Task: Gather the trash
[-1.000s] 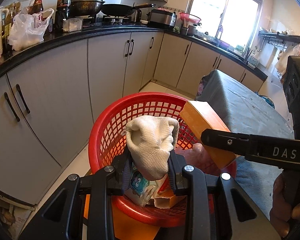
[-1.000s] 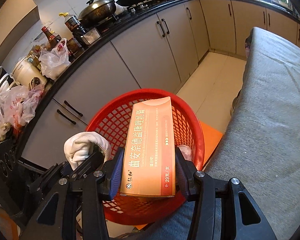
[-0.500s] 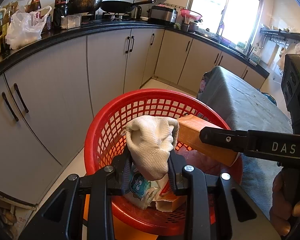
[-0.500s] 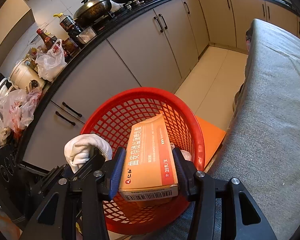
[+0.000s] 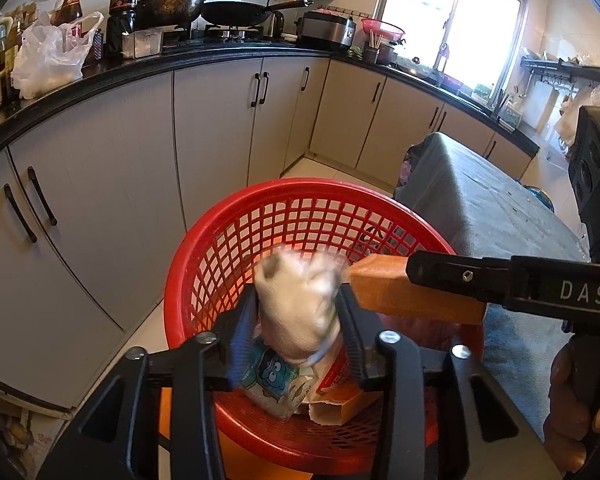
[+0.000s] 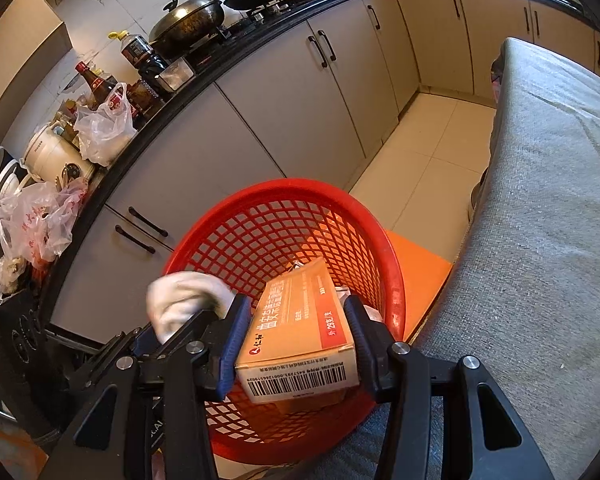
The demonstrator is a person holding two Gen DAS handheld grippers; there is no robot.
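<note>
Drop step: both loads over the bin (image 5: 228, 236).
My left gripper (image 5: 298, 320) clamps the rag (image 5: 296, 308), right gripper (image 6: 296, 332) clamps the box (image 6: 300, 320); next I spread both, contents at 6 o'clock.

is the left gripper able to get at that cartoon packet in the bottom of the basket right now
Probably not yet. The left gripper is shut on the white cloth, which fills its jaws directly above the cartoon packet in the red basket. It would need to drop the cloth first.
</note>
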